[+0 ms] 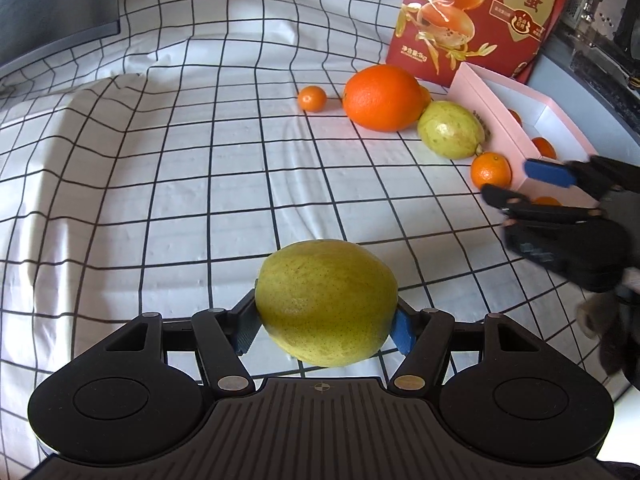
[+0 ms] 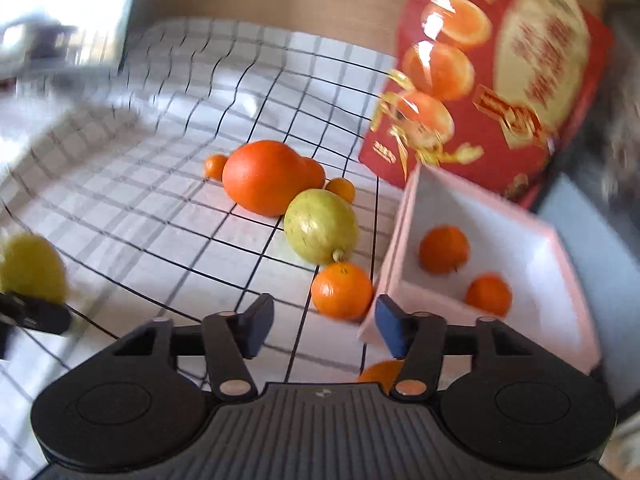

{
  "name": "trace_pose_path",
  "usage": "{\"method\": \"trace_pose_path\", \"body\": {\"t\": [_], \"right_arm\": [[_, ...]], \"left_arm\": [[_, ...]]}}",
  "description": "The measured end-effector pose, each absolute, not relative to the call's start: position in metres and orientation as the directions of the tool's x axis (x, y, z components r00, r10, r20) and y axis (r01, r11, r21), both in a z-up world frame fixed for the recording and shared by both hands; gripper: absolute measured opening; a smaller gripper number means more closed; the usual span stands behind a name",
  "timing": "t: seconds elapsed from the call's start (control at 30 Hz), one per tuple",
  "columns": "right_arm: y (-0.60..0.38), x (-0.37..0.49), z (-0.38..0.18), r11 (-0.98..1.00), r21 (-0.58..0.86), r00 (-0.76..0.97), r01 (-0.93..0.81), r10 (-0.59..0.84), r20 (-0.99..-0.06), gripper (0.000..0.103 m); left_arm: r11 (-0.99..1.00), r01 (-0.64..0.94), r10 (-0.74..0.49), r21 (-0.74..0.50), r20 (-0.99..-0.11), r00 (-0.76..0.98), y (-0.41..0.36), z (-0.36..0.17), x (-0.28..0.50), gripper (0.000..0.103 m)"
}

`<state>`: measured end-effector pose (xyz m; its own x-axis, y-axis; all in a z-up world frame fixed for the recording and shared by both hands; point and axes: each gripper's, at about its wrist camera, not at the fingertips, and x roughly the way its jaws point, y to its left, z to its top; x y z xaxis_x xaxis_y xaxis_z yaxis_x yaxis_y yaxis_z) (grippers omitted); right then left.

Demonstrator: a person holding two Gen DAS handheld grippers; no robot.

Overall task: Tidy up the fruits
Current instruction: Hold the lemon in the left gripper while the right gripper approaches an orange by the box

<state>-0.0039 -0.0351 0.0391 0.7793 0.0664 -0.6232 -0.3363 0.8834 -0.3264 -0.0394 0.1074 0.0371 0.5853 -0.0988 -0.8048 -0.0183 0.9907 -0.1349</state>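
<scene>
My left gripper is shut on a yellow-green fruit and holds it above the checked cloth; the same fruit shows blurred at the left edge of the right wrist view. My right gripper is open with nothing between its blue pads. It hovers by the near corner of the pink box, just short of a mandarin. Two mandarins lie inside the box. A large orange, a second green fruit and smaller mandarins lie on the cloth.
A tall red fruit carton stands behind the pink box. Another mandarin lies under the right gripper. A dark screen is at the far left, and grey hardware at the far right.
</scene>
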Motion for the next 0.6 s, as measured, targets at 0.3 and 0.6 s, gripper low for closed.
{"method": "trace_pose_path", "body": {"t": [0.3,0.6], "right_arm": [[-0.01,0.014,0.022,0.819,-0.457,0.792,-0.346,-0.005,-0.61,0.055],[-0.023,-0.012,0.035,0.89,-0.293,0.77,-0.35,0.096,-0.631,0.055]], "left_arm": [[0.988,-0.038,-0.1,-0.151,-0.8,0.591,0.109,0.037,-0.036,0.07],[0.986,-0.04,-0.111,-0.163,-0.81,0.575,0.109,0.033,-0.029,0.07]]}}
